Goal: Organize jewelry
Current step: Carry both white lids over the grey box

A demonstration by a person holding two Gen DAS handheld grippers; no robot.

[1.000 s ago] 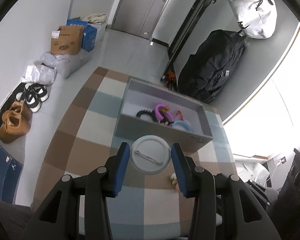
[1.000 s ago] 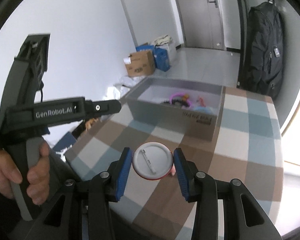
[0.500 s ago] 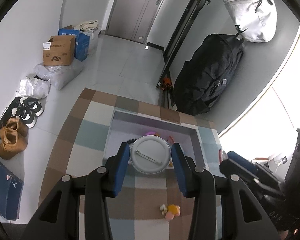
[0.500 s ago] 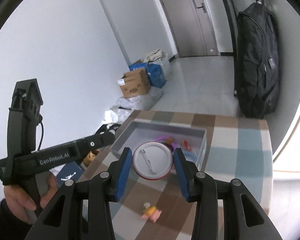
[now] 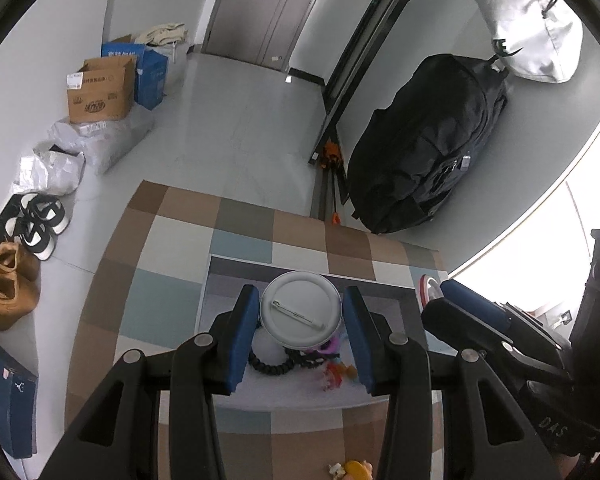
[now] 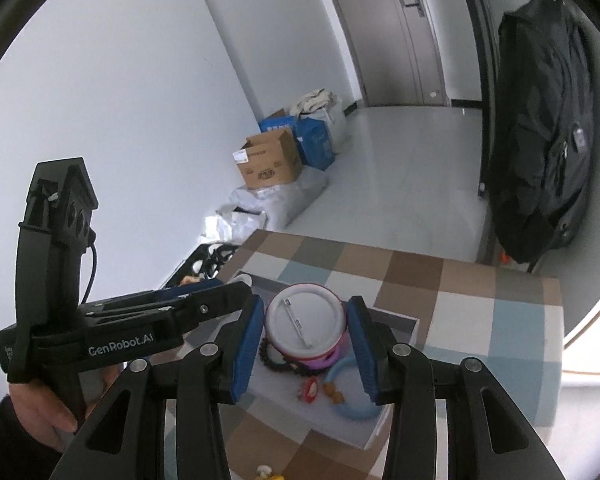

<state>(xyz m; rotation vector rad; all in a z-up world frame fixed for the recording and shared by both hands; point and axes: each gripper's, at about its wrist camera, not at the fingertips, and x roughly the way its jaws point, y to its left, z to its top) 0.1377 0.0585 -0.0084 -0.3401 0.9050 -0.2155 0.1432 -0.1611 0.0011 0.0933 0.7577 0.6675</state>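
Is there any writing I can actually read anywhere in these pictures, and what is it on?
"GenRobot.AI": on the left gripper's black body, in the right wrist view.
"DAS": on the right gripper's body, in the left wrist view.
Cardboard box: print too blurred to read.
Blue box: characters too small.
White bag: black logo, unreadable.

Both claws, left (image 5: pixel 300 322) and right (image 6: pixel 306 332), have carried their badges from the checkered cloth (image 5: pixel 171 240) to above the grey box (image 5: pixel 219 264).

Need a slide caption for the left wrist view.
Left gripper holds a white pin badge over the grey box on the checked cloth.
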